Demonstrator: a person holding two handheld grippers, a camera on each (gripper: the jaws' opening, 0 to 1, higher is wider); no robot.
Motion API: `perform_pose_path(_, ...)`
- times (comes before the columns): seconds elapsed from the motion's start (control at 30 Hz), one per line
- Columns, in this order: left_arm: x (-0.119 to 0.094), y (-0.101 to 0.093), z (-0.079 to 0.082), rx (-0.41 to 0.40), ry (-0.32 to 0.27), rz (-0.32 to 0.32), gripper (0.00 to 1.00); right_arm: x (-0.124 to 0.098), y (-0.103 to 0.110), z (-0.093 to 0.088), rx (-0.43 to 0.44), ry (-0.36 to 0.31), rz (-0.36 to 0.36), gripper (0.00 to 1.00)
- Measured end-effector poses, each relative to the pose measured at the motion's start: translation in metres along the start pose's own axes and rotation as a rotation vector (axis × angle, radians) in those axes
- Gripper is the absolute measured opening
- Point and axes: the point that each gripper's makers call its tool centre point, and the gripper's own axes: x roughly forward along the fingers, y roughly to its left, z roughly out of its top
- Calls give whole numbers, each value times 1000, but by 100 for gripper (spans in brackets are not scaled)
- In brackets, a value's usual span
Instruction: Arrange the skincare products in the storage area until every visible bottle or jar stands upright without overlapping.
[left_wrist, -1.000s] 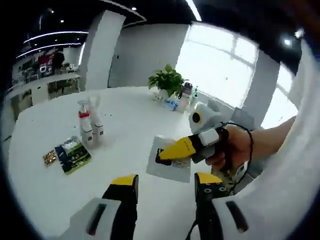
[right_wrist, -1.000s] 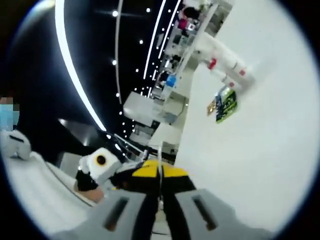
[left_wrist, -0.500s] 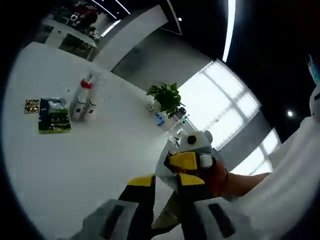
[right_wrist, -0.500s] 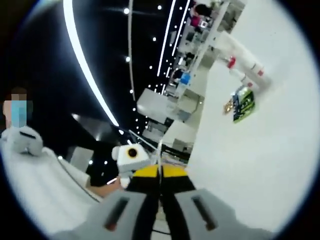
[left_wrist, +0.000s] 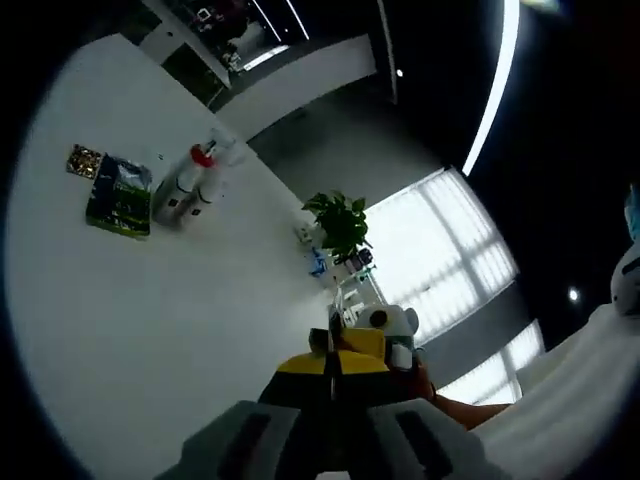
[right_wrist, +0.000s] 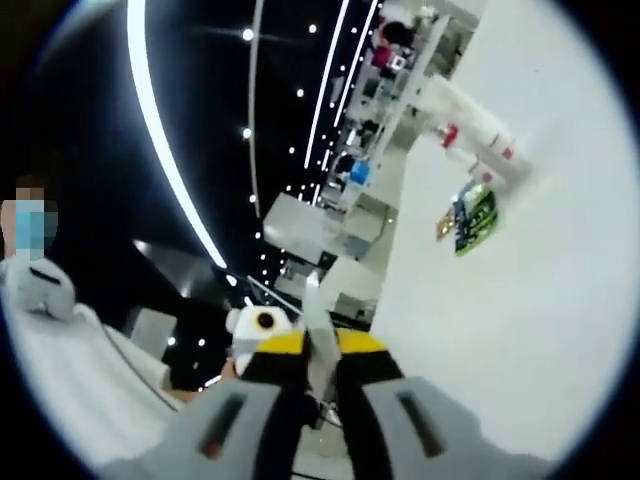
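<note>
White table (left_wrist: 180, 330), two upright bottles (left_wrist: 190, 185)

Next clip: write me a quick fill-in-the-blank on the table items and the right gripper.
1. The green packet lies on a ___ table.
2. The bottle beside it has a ___ cap.
3. The right gripper has its fingers ___ on a thin sachet.

Missing words: white; red; shut

Both grippers meet tip to tip above the table edge. The left gripper (left_wrist: 331, 365) has its jaws pressed together; the right gripper (right_wrist: 311, 345) clamps a thin sheet (right_wrist: 315, 325).
</note>
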Motion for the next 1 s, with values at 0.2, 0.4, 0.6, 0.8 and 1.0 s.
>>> perform_pose_path(0.2, 4, -1, -1, -29, -27, 0, 0, -1, -2, 3, 41, -57, -5, 5)
perform_pose_path(0.4, 5, 3, -2, -30, -39, 8, 1, 0, 0, 4, 30, -37, 9, 0)
perform_pose_path(0.6, -6, 9, 12, -59, -47, -4, 12, 2, 9, -1, 14, 42, 37, 0)
perform_pose_path(0.8, -9, 2, 23, -65, -27, -30, 11, 9, 14, -23, 23, 152, 66, 0)
perform_pose_path(1.0, -10, 3, 20, -77, -44, -28, 3, 11, 15, -27, 55, 165, 75, 0)
